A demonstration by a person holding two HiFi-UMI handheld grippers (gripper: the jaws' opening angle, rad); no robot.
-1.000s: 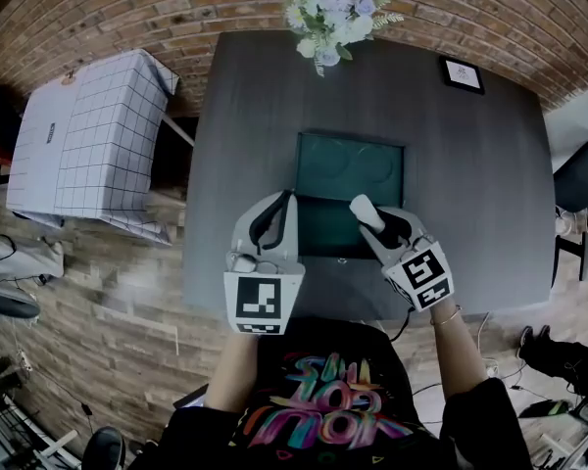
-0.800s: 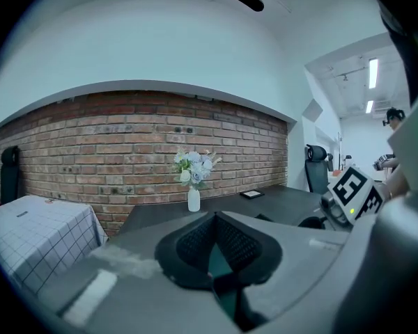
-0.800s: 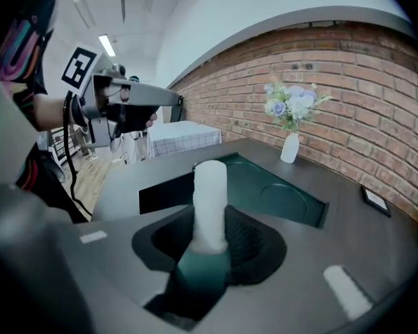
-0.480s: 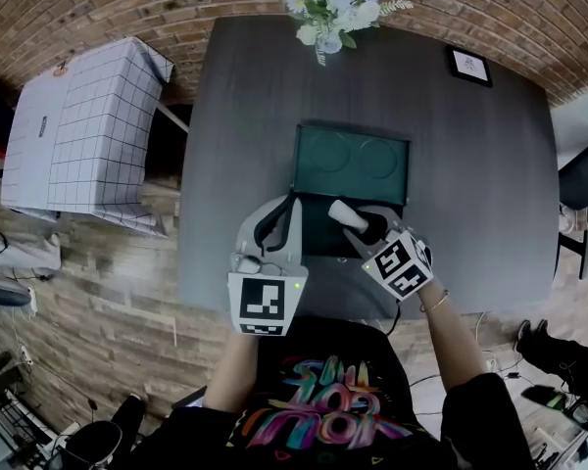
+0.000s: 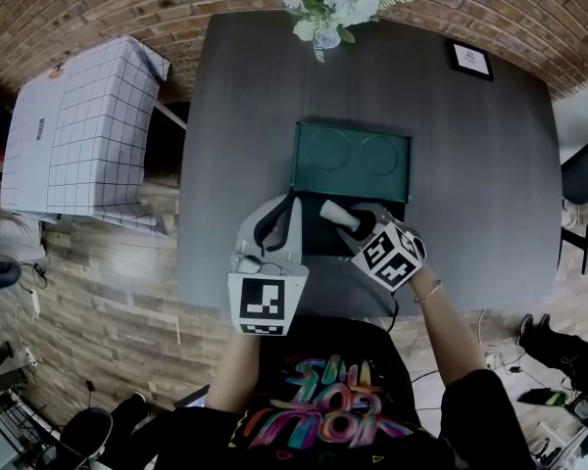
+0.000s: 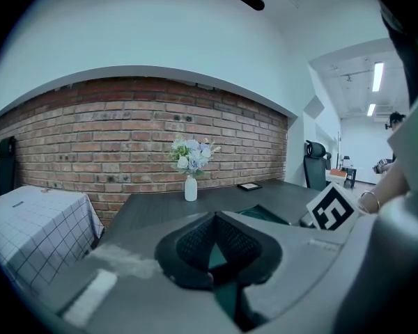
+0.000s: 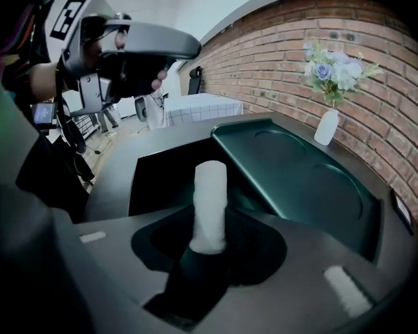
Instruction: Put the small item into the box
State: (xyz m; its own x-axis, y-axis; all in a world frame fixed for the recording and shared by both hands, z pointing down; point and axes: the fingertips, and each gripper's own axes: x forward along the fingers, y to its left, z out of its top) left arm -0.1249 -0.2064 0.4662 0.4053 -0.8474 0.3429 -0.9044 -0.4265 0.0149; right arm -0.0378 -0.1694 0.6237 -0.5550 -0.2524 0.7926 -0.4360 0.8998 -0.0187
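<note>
Descent of the right gripper (image 5: 356, 227) now puts the white roll (image 5: 335, 213), clamped between its jaws and pointing to ten o'clock, low over the open box (image 5: 312, 245), lid (image 5: 353, 157) back at twelve o'clock; release looks close; left gripper (image 5: 292, 204), jaws together and empty, sits at the box's nine o'clock edge.

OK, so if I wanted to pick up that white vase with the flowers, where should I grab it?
Probably around the vase body, coming in level from the side. It stands upright on the table, and the flowers spread out over its mouth, so a grasp from above would likely crush them.
</note>
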